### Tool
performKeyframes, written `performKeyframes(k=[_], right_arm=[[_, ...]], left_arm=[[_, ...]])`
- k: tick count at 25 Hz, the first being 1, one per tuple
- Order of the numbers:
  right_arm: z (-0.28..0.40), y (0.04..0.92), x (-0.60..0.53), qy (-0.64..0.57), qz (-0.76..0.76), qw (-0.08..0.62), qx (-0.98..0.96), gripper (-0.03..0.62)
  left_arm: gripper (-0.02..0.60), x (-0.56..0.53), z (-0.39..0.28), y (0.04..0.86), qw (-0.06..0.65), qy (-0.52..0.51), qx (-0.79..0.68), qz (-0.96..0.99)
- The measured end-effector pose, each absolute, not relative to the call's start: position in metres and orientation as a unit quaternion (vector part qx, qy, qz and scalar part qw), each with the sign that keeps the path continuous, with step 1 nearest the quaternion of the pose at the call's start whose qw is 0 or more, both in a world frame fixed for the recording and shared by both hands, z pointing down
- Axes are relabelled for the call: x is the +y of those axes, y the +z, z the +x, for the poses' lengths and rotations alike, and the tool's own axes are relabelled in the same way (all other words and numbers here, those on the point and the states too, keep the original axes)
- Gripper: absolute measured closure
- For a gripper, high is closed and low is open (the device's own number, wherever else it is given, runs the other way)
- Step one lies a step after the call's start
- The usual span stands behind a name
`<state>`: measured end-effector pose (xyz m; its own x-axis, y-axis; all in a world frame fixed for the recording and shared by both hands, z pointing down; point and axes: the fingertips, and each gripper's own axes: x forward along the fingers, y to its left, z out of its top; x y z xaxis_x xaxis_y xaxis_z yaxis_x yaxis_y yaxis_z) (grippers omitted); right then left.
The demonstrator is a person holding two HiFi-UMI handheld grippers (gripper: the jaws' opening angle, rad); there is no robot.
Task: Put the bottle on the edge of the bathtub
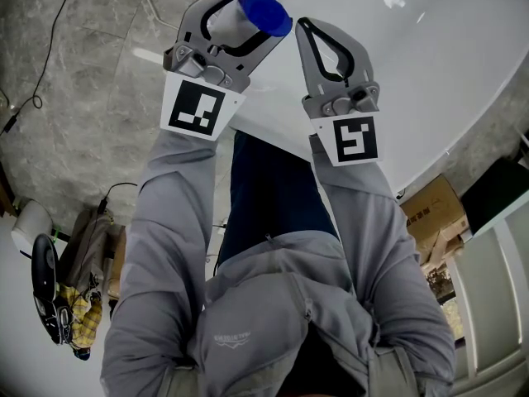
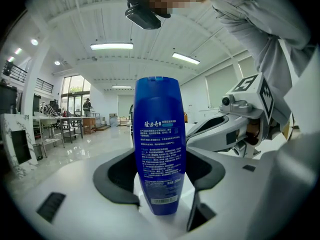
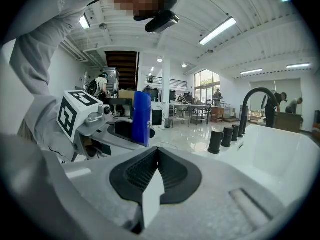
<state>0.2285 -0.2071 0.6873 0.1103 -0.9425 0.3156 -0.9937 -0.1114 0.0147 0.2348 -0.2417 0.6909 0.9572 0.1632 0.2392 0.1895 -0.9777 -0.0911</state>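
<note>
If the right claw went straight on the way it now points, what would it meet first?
Probably the rim of the white bathtub, just ahead of and below the shut right claw; depth is unclear.

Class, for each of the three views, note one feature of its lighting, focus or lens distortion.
Head view: glare streaks on the white bathtub. Left gripper view: fisheye bending and dark corners, with the blue bottle in focus. Right gripper view: the ceiling strip light is bright, and the room's lines curve.

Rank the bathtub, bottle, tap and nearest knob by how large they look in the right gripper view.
1. bathtub
2. bottle and tap: about alike in height, and the bottle is nearer the camera, so not ranked
3. knob
</note>
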Motion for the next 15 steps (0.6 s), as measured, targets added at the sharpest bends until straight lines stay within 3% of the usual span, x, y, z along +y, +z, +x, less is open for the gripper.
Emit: performKeyframes(k=[15], right_arm=[[0.2226,0.6854,-0.2033,0.115,0.737,0.115,-0.656,0.592]], left_arm=[[0.308,-0.2462,0.2304,0.6975,0.053,-0.105,-0.09,-0.989]])
